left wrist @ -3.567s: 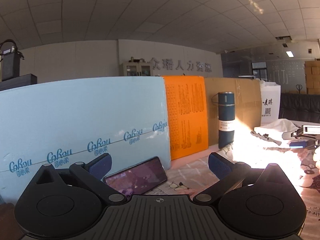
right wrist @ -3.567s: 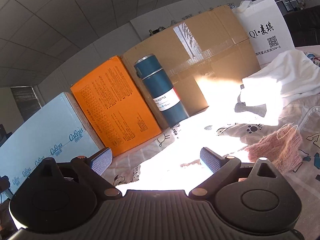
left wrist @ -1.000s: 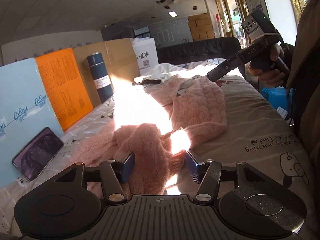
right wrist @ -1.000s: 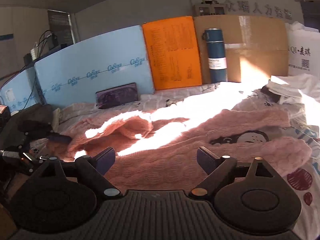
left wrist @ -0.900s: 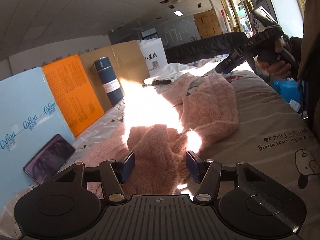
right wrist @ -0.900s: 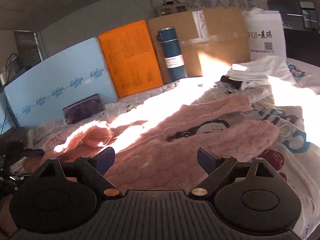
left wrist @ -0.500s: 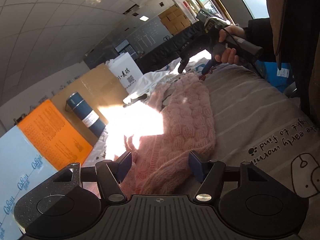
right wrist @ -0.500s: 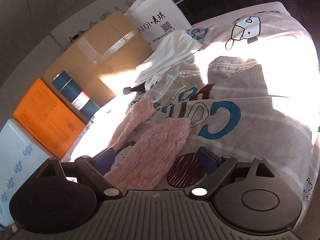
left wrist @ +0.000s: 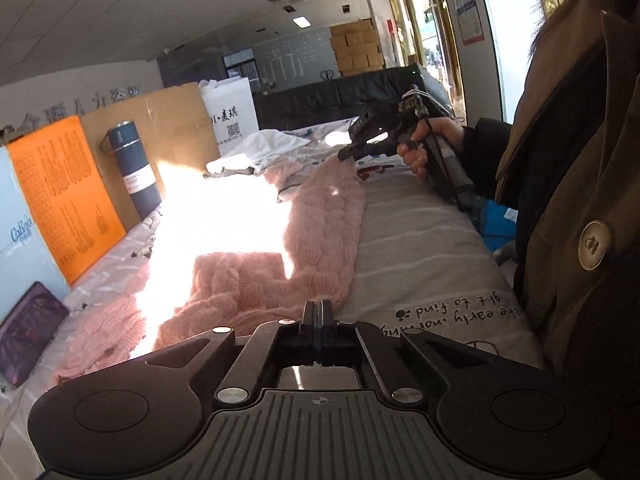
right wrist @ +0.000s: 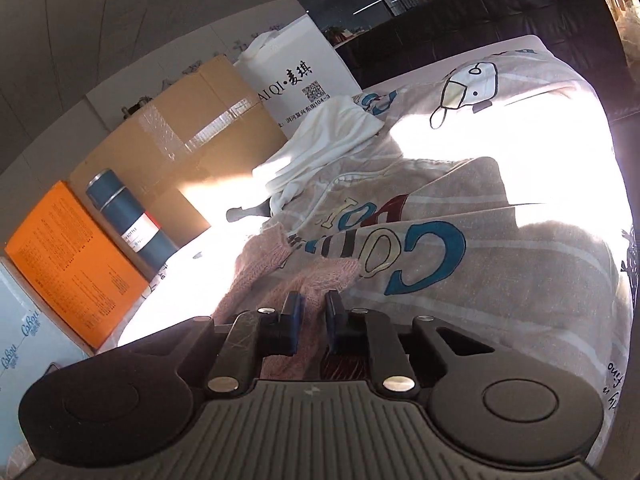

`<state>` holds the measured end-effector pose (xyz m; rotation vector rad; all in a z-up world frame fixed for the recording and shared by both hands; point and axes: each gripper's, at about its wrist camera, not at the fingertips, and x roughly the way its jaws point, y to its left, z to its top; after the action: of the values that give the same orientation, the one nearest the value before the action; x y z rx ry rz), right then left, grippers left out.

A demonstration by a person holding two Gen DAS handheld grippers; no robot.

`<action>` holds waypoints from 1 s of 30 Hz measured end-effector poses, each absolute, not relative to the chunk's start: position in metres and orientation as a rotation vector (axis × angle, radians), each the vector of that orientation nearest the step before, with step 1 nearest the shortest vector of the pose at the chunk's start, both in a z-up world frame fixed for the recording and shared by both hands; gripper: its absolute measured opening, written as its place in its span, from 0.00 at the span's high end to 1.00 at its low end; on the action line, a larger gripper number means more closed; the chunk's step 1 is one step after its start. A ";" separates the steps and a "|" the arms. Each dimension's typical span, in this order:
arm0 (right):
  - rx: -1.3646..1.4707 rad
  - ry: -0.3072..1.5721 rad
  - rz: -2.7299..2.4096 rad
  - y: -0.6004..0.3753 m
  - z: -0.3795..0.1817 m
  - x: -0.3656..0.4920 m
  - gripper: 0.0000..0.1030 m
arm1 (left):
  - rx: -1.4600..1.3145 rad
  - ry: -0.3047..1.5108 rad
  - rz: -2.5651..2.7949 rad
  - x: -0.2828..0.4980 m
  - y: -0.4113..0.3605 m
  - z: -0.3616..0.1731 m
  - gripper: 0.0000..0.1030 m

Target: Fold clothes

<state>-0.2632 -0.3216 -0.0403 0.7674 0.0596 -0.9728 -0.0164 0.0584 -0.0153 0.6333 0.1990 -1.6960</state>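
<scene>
A pink knit sweater point(left wrist: 320, 216) lies spread on the printed bed sheet point(left wrist: 420, 248), partly in glaring sunlight. My left gripper point(left wrist: 318, 308) is at the sweater's near hem, its fingers pressed together with the hem edge at the tips. At the far corner of the hem, a hand holds my right gripper point(left wrist: 345, 155) down on the knit. In the right wrist view that gripper point(right wrist: 313, 310) is shut, with a fold of the pink sweater point(right wrist: 256, 268) pinched between its blue pads.
A blue bottle point(left wrist: 136, 172), an orange box point(left wrist: 64, 196), a cardboard box point(left wrist: 172, 120) and a white bag point(left wrist: 232, 120) line the far side. A white garment point(left wrist: 264, 148) lies beyond the sweater. A phone point(left wrist: 28, 332) leans at left. A person's brown coat point(left wrist: 580, 200) fills the right.
Both grippers went from open to shut. The left one slid along the sweater to its near hem. The right one rolled and came down onto the far hem corner.
</scene>
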 end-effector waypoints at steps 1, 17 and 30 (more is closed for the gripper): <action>0.752 0.042 -0.997 -0.320 -0.038 -0.267 0.91 | 0.645 0.212 -1.697 -0.019 0.059 -0.018 1.00; 0.752 0.235 -0.502 -0.268 0.003 -0.189 0.24 | 0.289 0.324 -1.281 0.054 0.080 -0.009 0.35; 0.609 0.564 -0.219 -0.206 -0.017 -0.071 0.73 | 0.434 0.386 -1.243 0.051 0.078 -0.030 0.25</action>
<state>-0.0712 -0.2062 -0.0174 0.6089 0.5639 -0.2188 0.0508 0.0782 -0.0303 0.4337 0.3857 -1.2434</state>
